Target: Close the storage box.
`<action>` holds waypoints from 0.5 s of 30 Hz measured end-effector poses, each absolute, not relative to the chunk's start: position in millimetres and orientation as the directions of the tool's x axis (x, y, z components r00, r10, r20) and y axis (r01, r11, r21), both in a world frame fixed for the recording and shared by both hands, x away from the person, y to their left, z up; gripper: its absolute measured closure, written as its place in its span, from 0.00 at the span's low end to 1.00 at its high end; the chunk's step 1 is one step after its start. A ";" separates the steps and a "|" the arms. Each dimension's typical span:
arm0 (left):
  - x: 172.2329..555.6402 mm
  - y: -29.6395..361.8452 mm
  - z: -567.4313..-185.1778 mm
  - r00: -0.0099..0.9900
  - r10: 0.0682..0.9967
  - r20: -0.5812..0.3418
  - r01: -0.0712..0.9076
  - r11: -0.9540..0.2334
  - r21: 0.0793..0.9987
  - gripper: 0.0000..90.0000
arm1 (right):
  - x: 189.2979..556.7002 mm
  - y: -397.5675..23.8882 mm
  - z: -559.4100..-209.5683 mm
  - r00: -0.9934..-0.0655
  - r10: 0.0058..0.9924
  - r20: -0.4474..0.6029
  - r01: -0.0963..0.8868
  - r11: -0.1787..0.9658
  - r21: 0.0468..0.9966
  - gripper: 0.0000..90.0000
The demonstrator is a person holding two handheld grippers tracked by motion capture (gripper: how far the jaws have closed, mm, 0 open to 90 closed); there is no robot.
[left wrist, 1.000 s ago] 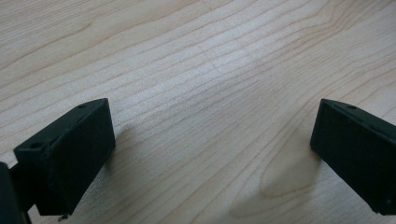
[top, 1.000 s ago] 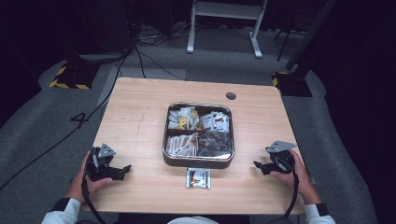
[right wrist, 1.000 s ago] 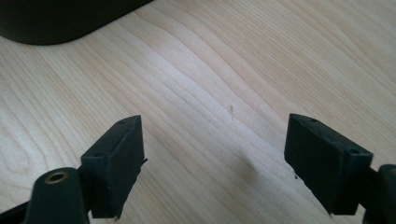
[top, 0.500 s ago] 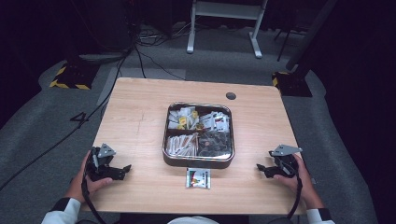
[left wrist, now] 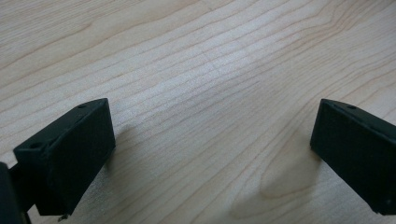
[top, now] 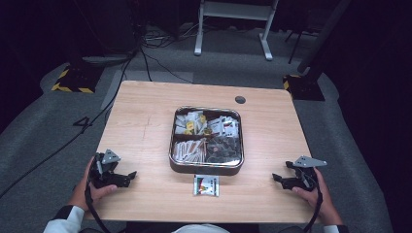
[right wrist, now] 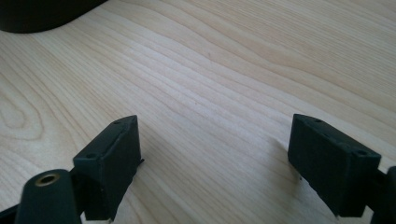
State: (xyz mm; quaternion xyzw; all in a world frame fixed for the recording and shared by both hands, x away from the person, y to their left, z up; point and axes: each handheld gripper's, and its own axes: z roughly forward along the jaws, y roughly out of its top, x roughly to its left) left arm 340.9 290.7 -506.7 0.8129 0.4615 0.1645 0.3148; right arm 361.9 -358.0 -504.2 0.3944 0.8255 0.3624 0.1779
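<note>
A square metal tin (top: 206, 164) sits mid-table, divided into compartments full of small packets and dark pieces. One white packet (top: 206, 185) lies flat on the wood just in front of the tin. My left gripper (top: 130, 177) rests on the table near the front left corner, open, its jaws pointing right toward the packet. In the left gripper view the left gripper (left wrist: 212, 158) has bare wood between wide-apart jaws. My right gripper (top: 277, 179) rests near the front right edge, open, pointing left. The right gripper (right wrist: 215, 163) likewise spans only bare wood.
The wooden table (top: 145, 121) has a round cable hole (top: 240, 100) behind the tin. Beyond the table lie cables on grey carpet, a white stand's legs (top: 233, 29) and yellow-black striped bases (top: 70, 80). A dark rounded edge (right wrist: 42, 14) shows at the right gripper view's top left.
The right gripper has dropped and slid slightly right toward the front right edge of the table. The left gripper, tin and packet have stayed put.
</note>
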 end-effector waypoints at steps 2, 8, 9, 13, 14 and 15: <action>340.9 290.7 -506.7 0.520 0.854 -0.023 0.647 -0.376 0.664 0.00 | 360.3 -361.2 -504.1 -0.617 0.787 -0.010 0.527 0.423 0.737 0.19; 340.8 290.5 -506.7 0.518 0.855 -0.023 0.648 -0.375 0.664 0.00 | 358.9 -364.3 -504.1 -0.604 0.797 -0.009 0.535 0.413 0.737 0.19; 340.9 290.6 -506.7 0.519 0.855 -0.023 0.647 -0.375 0.664 0.00 | 358.9 -364.3 -504.1 -0.604 0.797 -0.008 0.535 0.413 0.737 0.19; 341.1 290.5 -506.7 0.519 0.854 -0.023 0.648 -0.375 0.663 0.00 | 359.0 -364.2 -504.2 -0.603 0.798 -0.009 0.535 0.413 0.737 0.19; 341.1 290.6 -506.7 0.519 0.854 -0.023 0.647 -0.376 0.663 0.00 | 359.3 -364.1 -504.2 -0.602 0.798 -0.010 0.535 0.413 0.737 0.19; 341.1 290.6 -506.7 0.520 0.854 -0.023 0.647 -0.376 0.663 0.00 | 359.5 -363.9 -504.3 -0.602 0.799 -0.010 0.536 0.413 0.737 0.18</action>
